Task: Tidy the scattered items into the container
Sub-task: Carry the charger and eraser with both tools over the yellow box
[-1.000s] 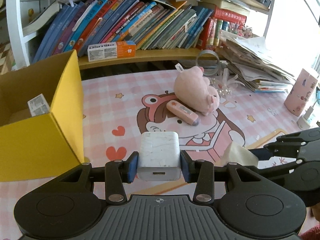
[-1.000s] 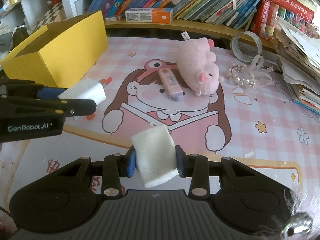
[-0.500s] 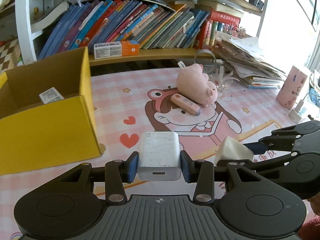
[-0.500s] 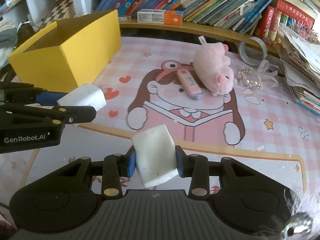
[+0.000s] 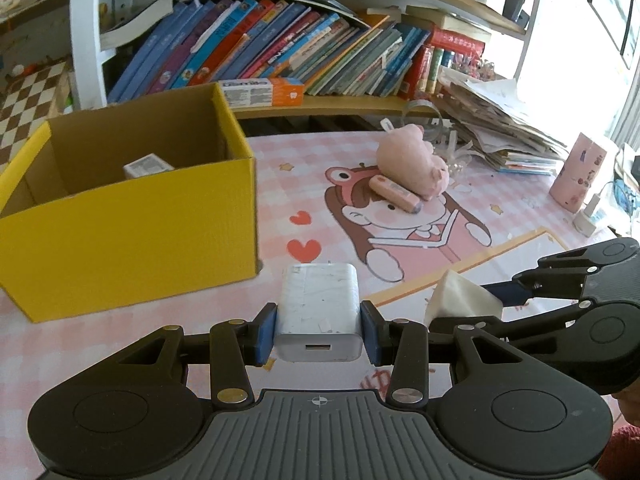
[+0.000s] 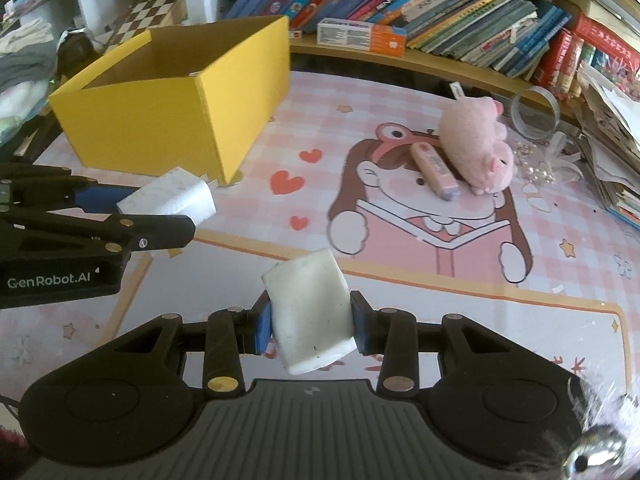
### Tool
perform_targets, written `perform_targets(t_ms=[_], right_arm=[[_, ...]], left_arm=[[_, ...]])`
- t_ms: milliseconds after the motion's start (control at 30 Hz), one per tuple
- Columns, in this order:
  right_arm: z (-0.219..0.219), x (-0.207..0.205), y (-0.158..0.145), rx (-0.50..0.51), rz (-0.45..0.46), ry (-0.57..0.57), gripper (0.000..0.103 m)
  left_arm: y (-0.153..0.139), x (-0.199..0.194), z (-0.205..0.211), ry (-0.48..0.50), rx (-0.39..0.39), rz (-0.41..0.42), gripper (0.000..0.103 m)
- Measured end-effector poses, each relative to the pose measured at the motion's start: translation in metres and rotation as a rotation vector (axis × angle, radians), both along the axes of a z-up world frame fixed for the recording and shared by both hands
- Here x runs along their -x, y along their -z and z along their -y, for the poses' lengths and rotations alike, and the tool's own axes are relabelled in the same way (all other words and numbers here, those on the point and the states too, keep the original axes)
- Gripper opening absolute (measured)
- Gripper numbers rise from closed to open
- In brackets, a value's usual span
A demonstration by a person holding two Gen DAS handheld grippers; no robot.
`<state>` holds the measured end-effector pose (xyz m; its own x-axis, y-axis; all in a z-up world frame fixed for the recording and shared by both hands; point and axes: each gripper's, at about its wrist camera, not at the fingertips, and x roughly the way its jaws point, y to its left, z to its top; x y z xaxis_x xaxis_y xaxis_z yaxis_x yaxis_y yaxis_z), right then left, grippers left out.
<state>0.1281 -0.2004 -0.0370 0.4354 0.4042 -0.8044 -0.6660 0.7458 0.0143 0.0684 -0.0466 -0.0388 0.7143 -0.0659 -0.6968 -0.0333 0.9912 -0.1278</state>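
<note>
My left gripper [image 5: 319, 332] is shut on a white USB charger [image 5: 319, 312], held above the mat just right of the yellow cardboard box [image 5: 128, 236]. The box is open on top with a small white packet [image 5: 148, 165] inside. My right gripper [image 6: 312, 322] is shut on a white eraser block [image 6: 310, 312], and it shows in the left wrist view [image 5: 464, 308] to the right. The left gripper with the charger [image 6: 168, 198] shows at the left of the right wrist view, in front of the box [image 6: 176, 120]. A pink plush pig [image 5: 412, 164] and a pink eraser stick [image 5: 396, 193] lie on the mat.
A bookshelf [image 5: 280, 52] with leaning books and a toothpaste carton [image 5: 260, 92] runs along the back. A paper pile [image 5: 496, 132], a tape roll [image 6: 534, 112], beads [image 6: 540, 168] and a pink cup [image 5: 580, 176] sit at the right.
Both grippers have risen and pulled back toward the left, holding their items. The yellow box now sits nearer the middle of both views and its inside shows more.
</note>
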Motion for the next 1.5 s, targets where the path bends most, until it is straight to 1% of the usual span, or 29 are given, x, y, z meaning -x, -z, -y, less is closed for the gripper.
perform_targets(t_ms=[633, 1333, 1500], right_arm=[[-0.055, 0.033, -0.006, 0.002, 0.009, -0.088, 0.036], [-0.097, 0.057, -0.018, 0.008, 0.047, -0.154, 0.036], [-0.108, 0.062, -0.019, 0.013, 0.054, -0.172, 0.036]], left_arm=[[-0.006, 0.040, -0.050, -0.051, 0.013, 0.009, 0.041], [-0.018, 0.068, -0.090, -0.074, 0.036, 0.066, 0.041], [-0.018, 0.075, -0.102, -0.102, 0.049, 0.073, 0.041]])
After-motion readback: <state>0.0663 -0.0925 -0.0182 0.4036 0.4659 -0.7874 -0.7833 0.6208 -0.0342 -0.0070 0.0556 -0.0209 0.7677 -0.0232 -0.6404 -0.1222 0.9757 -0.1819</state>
